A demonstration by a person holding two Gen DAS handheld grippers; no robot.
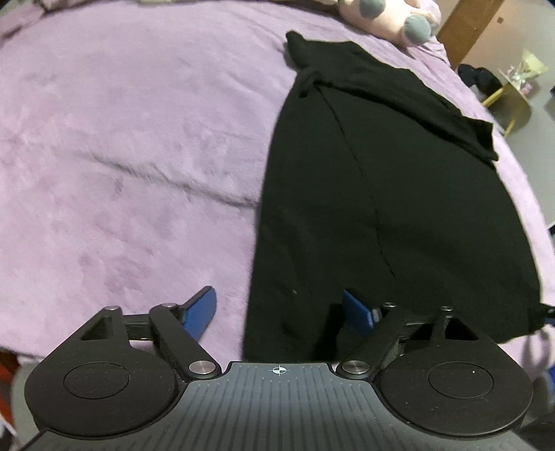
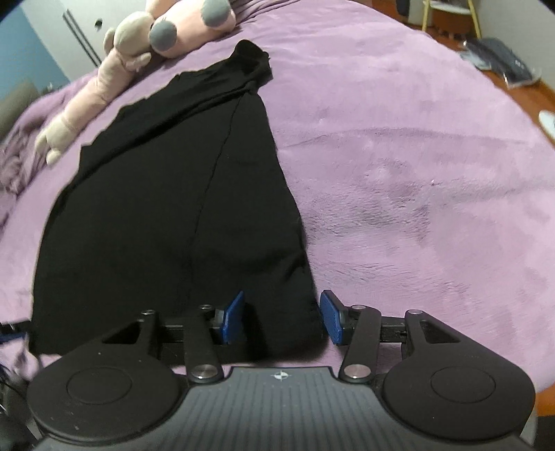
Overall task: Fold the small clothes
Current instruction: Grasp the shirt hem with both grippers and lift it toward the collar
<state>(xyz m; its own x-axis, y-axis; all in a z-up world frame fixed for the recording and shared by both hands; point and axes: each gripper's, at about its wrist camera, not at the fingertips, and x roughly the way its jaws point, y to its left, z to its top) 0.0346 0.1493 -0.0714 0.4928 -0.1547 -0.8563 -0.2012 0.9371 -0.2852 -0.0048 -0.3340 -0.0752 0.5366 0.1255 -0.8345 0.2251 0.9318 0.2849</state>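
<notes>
A black garment [image 1: 392, 194] lies flat and lengthwise on the purple blanket [image 1: 121, 156], folded along its length, with a bunched end at the far side. My left gripper [image 1: 279, 312] is open, its blue pads astride the garment's near left corner. In the right wrist view the same garment [image 2: 166, 208] fills the left middle. My right gripper [image 2: 282, 317] is open, its blue pads on either side of the garment's near right corner. Neither gripper holds the cloth.
A pink plush toy with grey spots [image 2: 138, 45] lies at the far end of the bed, next to the garment; it also shows in the left wrist view [image 1: 392, 17]. A yellow-legged chair [image 1: 513, 93] and dark clothes on the floor [image 2: 503, 62] lie beyond the bed's edge.
</notes>
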